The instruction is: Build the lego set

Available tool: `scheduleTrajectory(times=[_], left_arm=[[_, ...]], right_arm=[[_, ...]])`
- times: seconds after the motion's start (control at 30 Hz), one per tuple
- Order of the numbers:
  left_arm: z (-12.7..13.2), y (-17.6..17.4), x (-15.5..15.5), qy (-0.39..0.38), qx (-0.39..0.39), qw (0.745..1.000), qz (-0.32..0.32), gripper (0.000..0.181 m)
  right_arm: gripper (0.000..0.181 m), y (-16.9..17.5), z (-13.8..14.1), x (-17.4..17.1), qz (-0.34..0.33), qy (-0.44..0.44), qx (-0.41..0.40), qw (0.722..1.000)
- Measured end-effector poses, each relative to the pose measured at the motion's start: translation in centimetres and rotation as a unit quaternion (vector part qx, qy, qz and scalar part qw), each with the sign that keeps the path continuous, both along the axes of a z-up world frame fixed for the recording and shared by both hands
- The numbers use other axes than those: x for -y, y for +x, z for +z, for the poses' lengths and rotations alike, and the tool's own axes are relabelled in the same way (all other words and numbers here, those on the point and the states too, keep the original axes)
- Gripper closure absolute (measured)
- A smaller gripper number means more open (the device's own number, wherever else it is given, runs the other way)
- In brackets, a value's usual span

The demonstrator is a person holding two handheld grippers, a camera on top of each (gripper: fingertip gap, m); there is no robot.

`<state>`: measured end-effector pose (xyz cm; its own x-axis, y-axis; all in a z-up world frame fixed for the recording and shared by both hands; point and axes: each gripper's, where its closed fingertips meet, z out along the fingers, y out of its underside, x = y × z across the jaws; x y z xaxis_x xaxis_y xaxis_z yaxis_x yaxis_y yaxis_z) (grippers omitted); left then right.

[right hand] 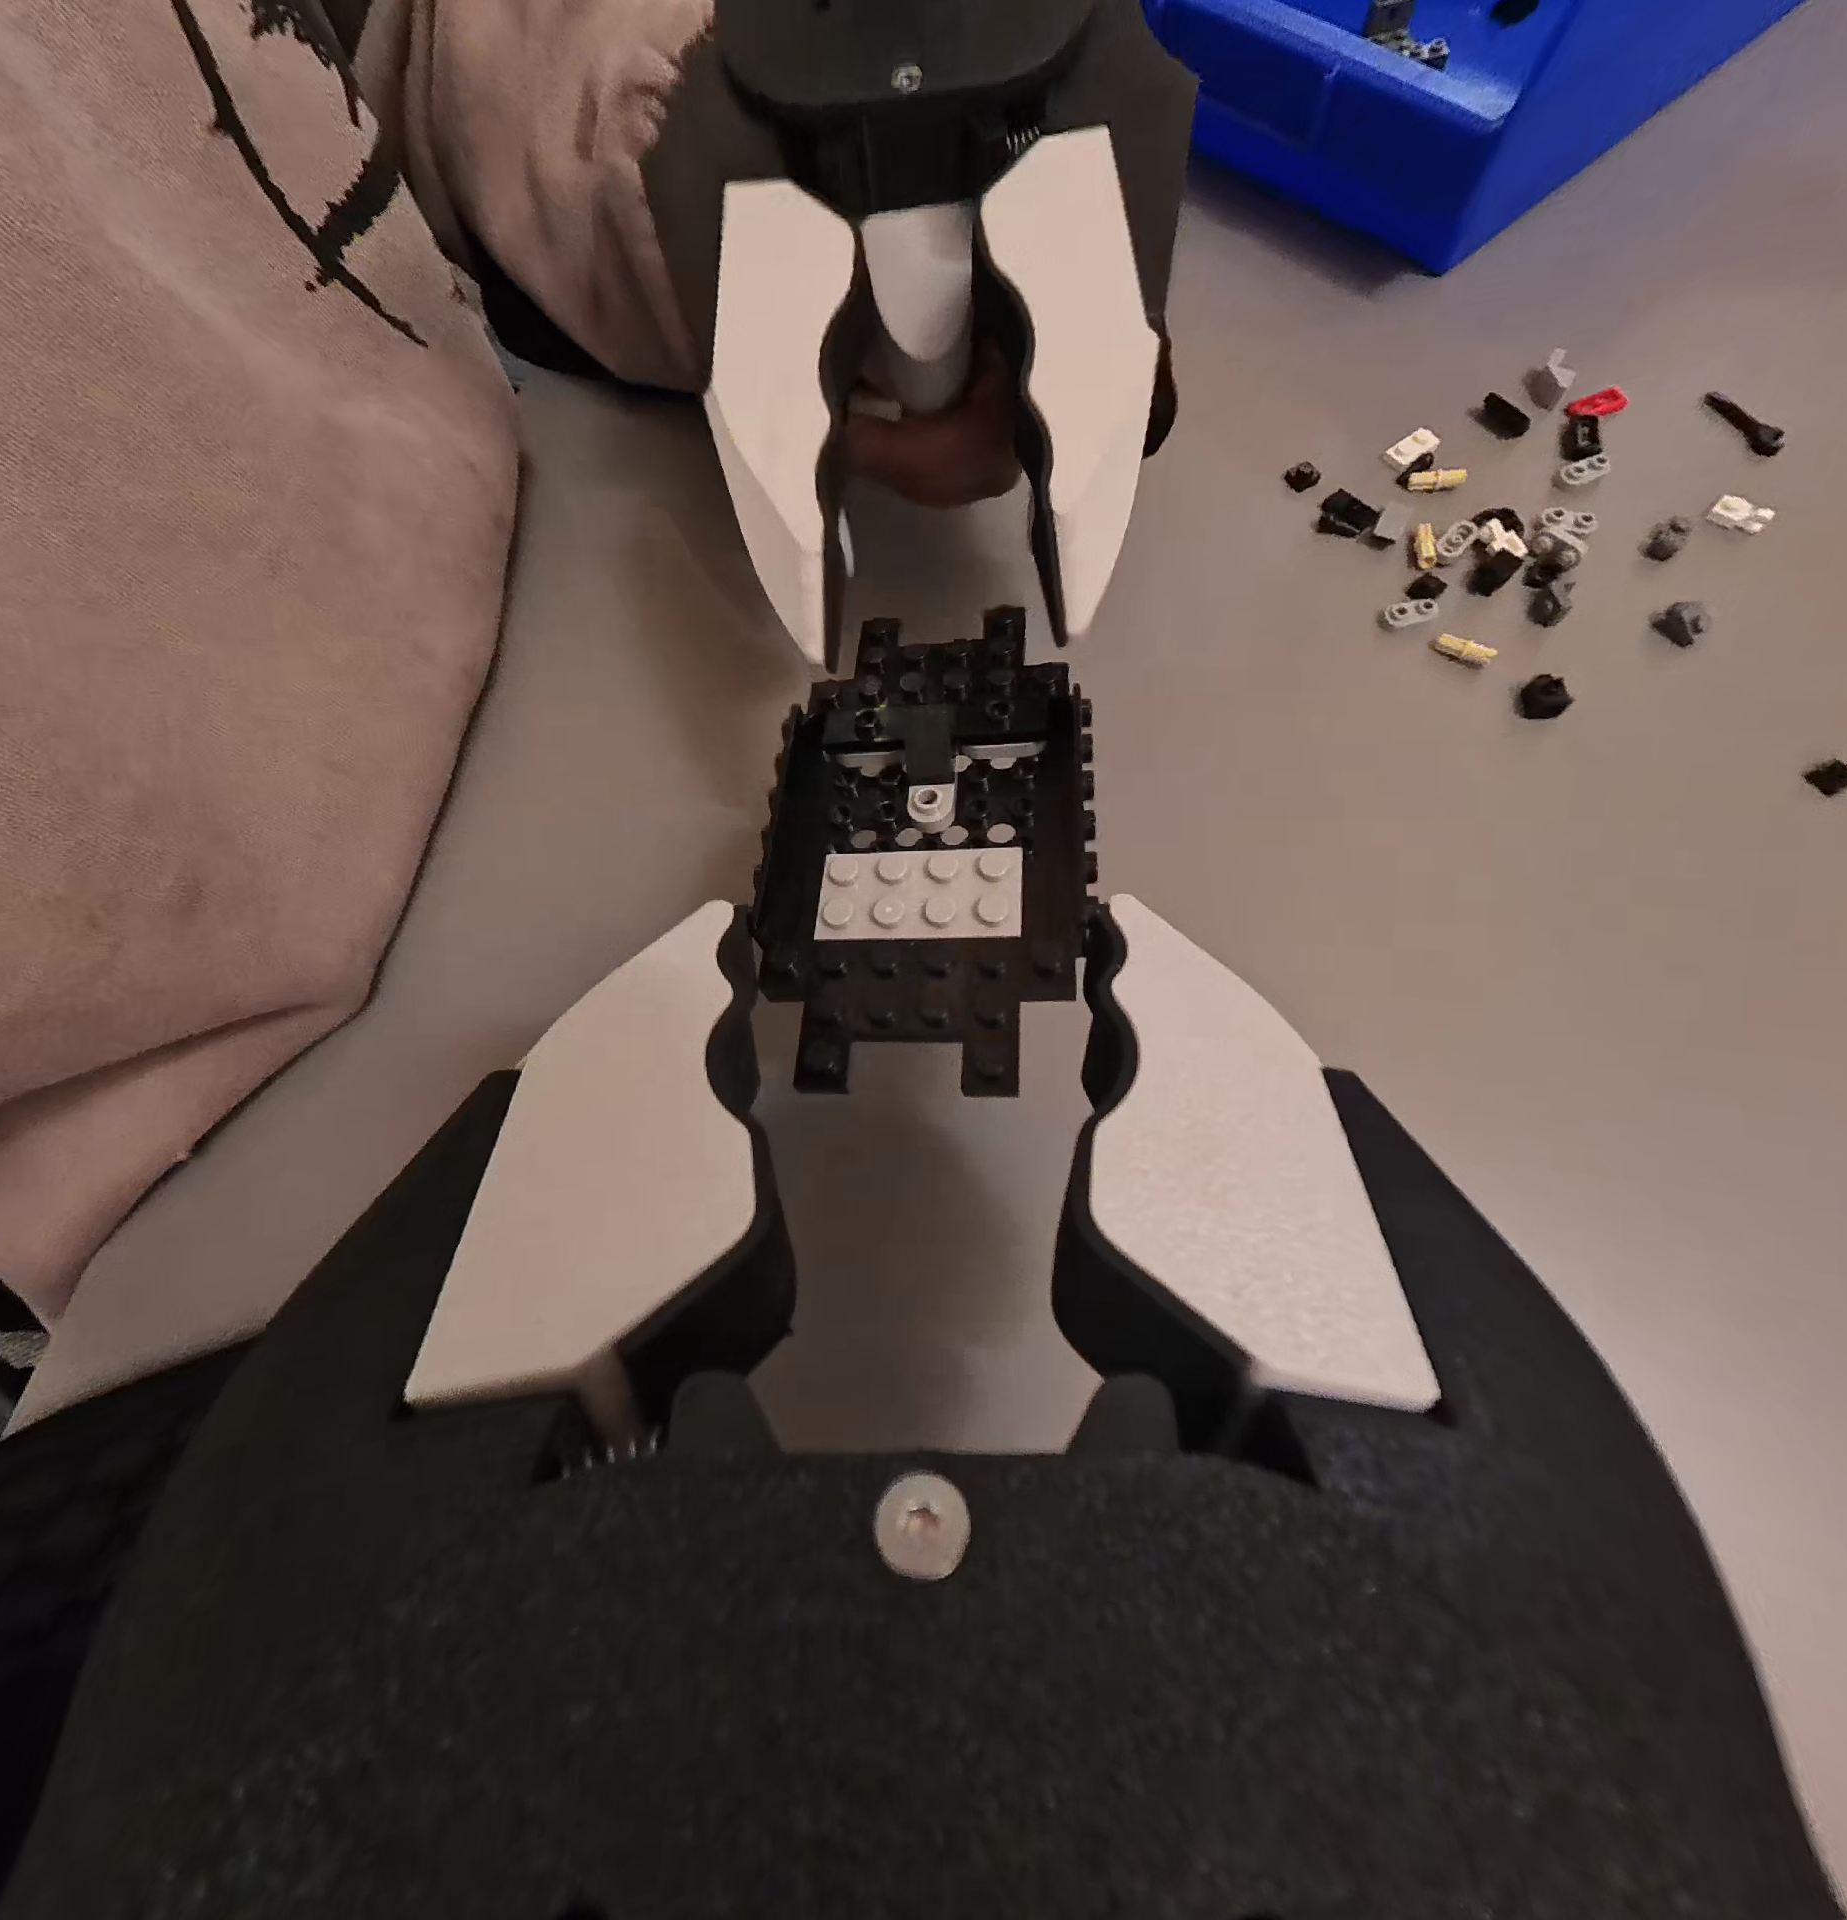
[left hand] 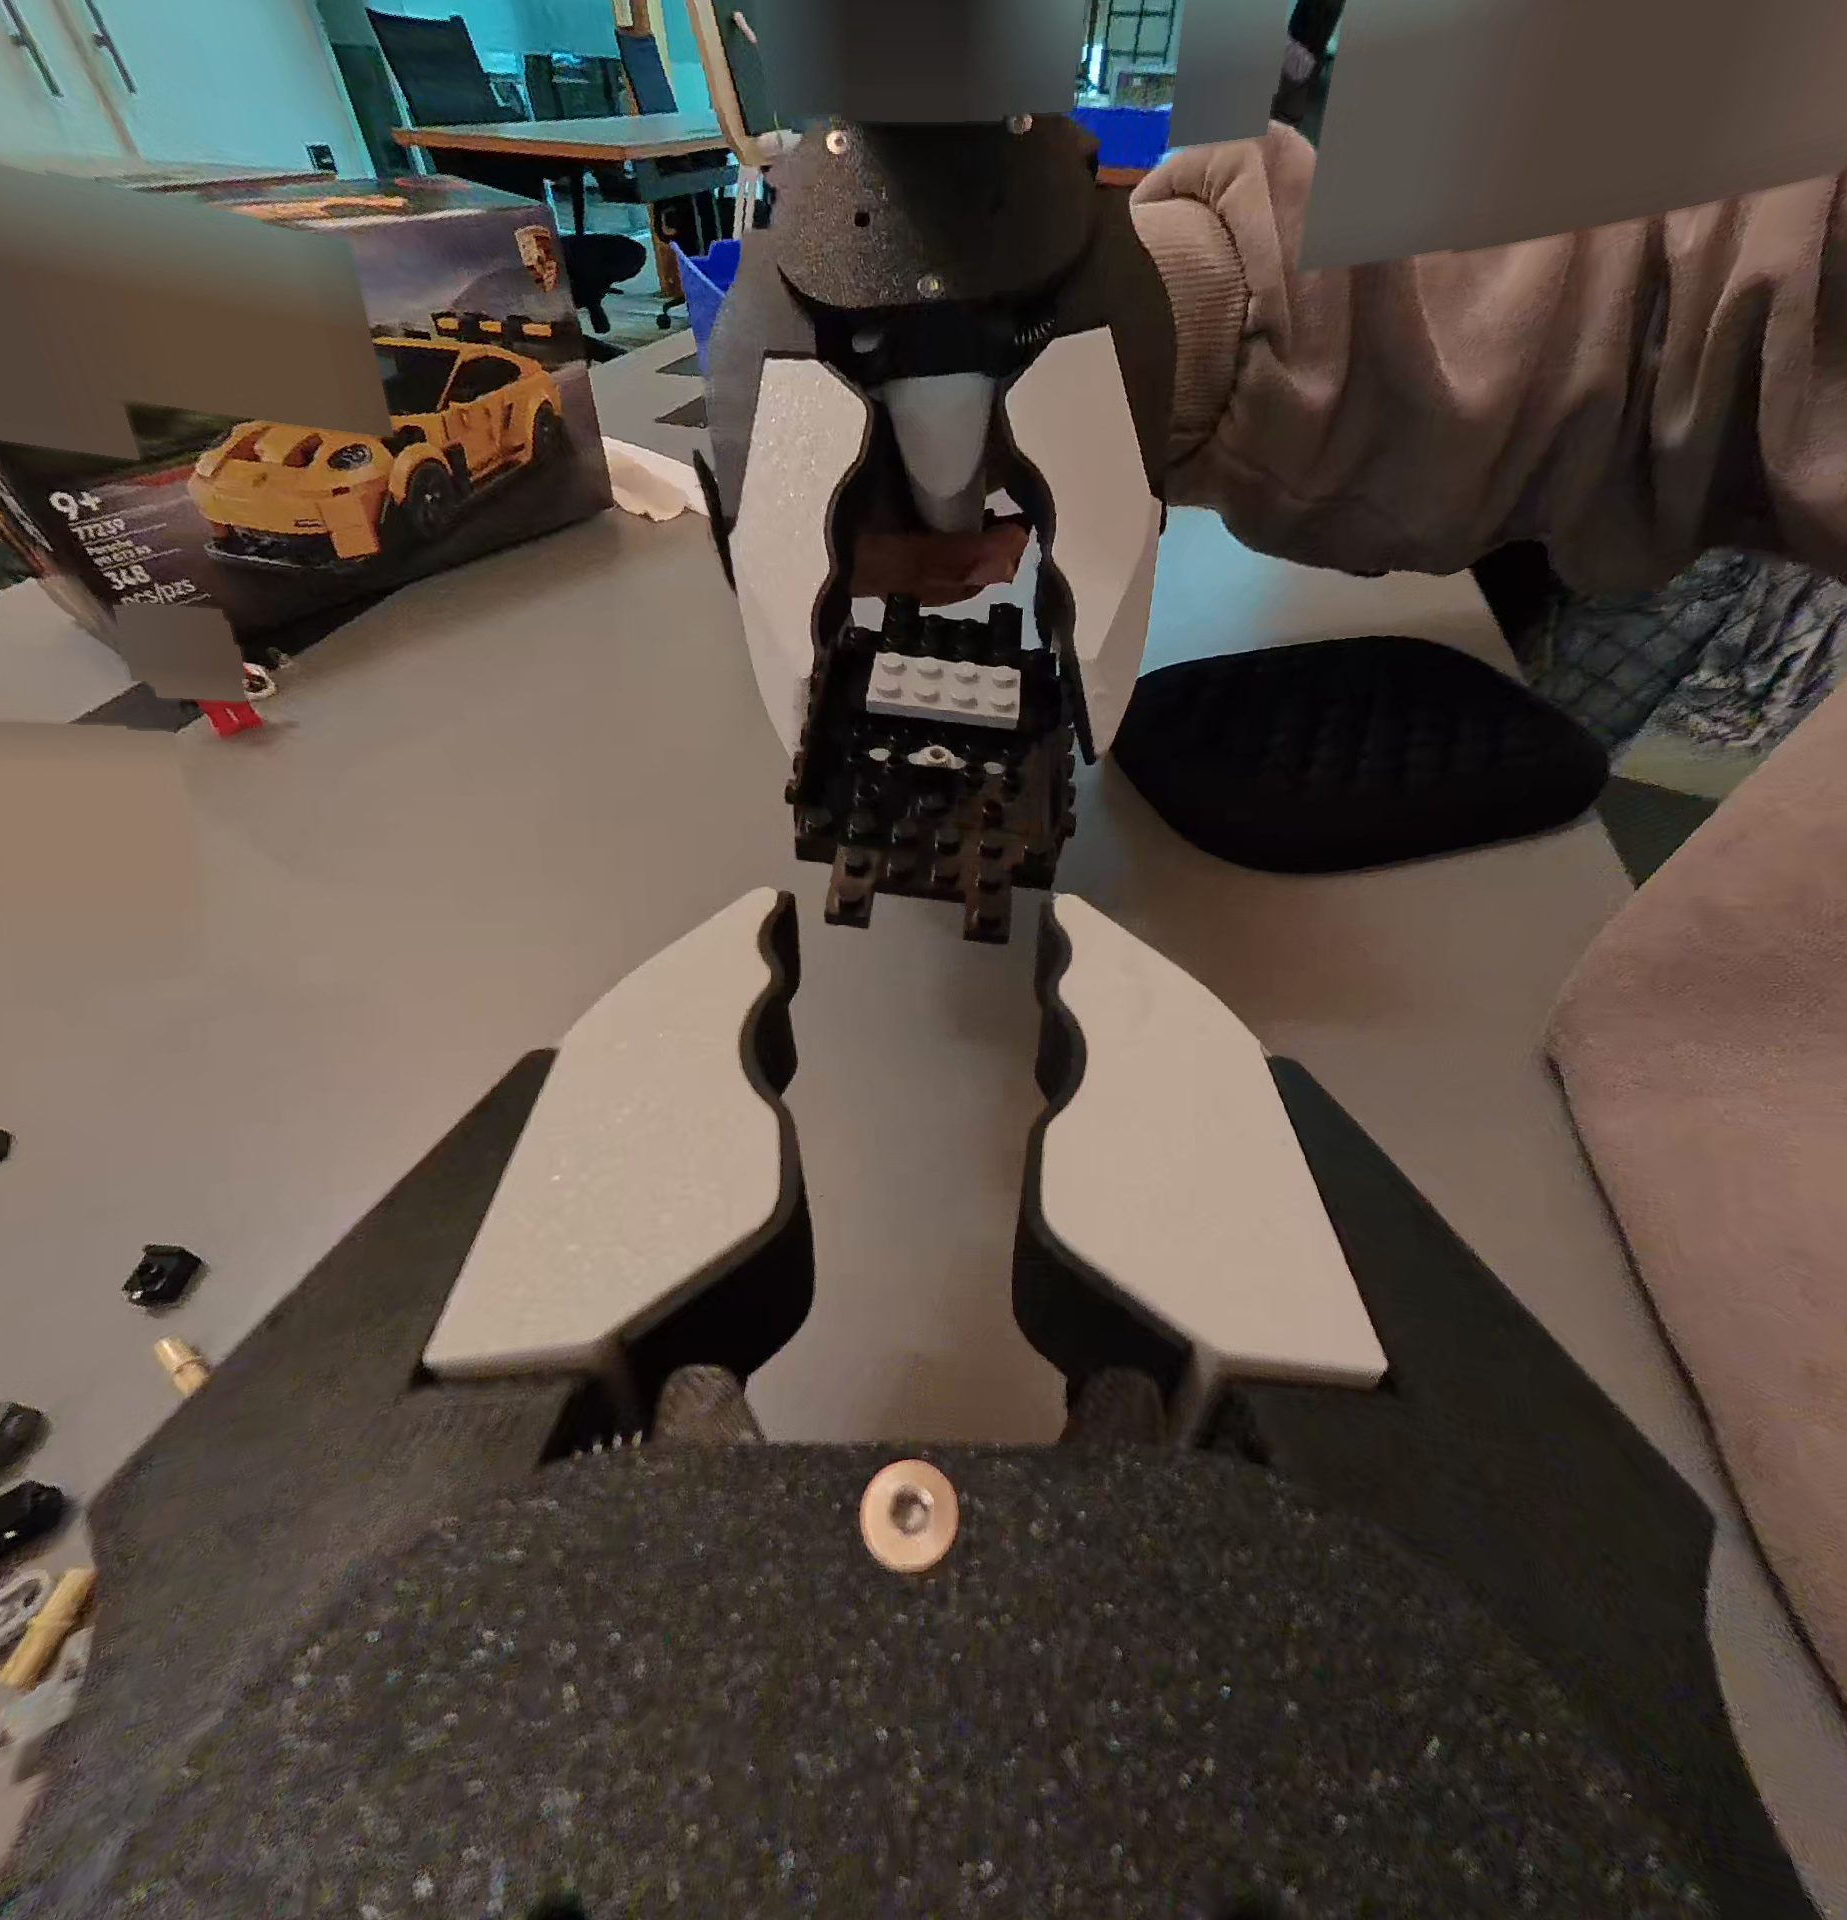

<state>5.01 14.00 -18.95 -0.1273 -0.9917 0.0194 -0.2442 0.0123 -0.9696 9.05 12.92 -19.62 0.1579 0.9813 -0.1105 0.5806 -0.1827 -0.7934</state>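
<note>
**Chassis held at one end by right gripper; left gripper empty at the other end**

The black, studded plastic brick chassis (right hand: 924, 862), a shallow tray-shaped car base with low side walls, sits between the two tools over the grey tabletop (right hand: 1418, 1039). A light grey 2x4 studded plate (right hand: 919, 896) is seated inside it.

Right gripper (right hand: 917, 920): fingers clamp the chassis side walls at its near end. Whether the chassis rests on the table or is lifted, I cannot tell.

Left gripper (left hand: 914, 914): fingers parted, holding nothing, tips just short of the forked end of the chassis.

Handling judgement: light, rigid, hard plastic; smooth walls probably slippery under the pads. Stud joints likely separate under twisting or prying, so grip across the long side walls, low, near the baseplate. Avoid the two forked prongs and the small grey pin mount (right hand: 931, 802).

Loose small parts (right hand: 1501, 540) lie well apart on the table, near a blue plastic bin (right hand: 1438, 156).
</note>
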Motion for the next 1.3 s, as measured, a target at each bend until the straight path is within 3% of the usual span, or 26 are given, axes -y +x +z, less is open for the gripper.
scheduleTrajectory(times=[0.1, 0.3, 0.73, 1.07, 1.3], left_arm=[[-0.1, -0.1, 0.3, 0.026, -0.004, 1.000, -0.006, 0.147], [0.3, -0.3, 0.2, 0.032, -0.008, 0.999, -0.004, 0.146], [0.3, -0.4, -0.8, 0.045, 0.012, 0.999, 0.009, 0.146], [-0.4, -0.2, -0.5, 0.049, 0.001, 0.999, 0.001, 0.146], [-1.1, -0.2, -0.6, 0.046, -0.022, 0.999, 0.006, 0.146]], right_arm=[[0.120, -0.7, 0.0, 0.2, 0.011, -0.007, -0.014, 1.000], [0.120, -0.8, -0.8, 0.0, 0.013, -0.007, -0.004, 1.000], [0.109, 0.5, -1.3, -0.8, -0.053, 0.056, 0.023, 0.997], [0.145, 1.5, -1.2, -0.7, -0.037, 0.105, 0.063, 0.992], [0.147, 1.7, -1.8, -0.9, -0.021, 0.099, 0.082, 0.991]])
